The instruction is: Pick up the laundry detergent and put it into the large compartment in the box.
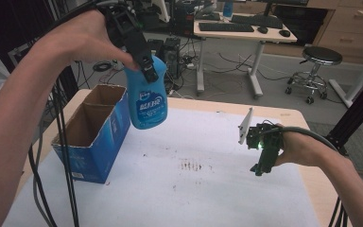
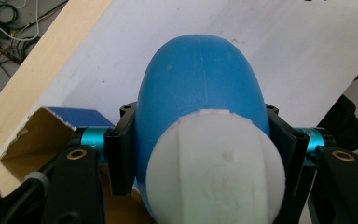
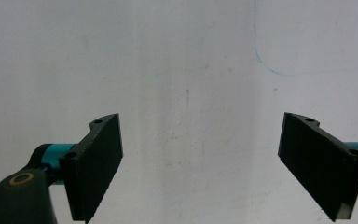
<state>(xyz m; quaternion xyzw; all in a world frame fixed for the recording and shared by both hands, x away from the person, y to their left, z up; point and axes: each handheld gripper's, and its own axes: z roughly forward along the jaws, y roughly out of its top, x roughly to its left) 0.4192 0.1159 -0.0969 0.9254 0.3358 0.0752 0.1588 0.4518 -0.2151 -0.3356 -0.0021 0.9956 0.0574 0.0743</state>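
Smooth rounded blue plastic bottle (image 1: 146, 101)

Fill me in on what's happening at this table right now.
A person holds a gripper in each hand. The left gripper is shut on a blue bottle with a white cap, held in the air beside an open cardboard box at the left of the table. The right gripper hangs open over the white table cover, holding nothing.
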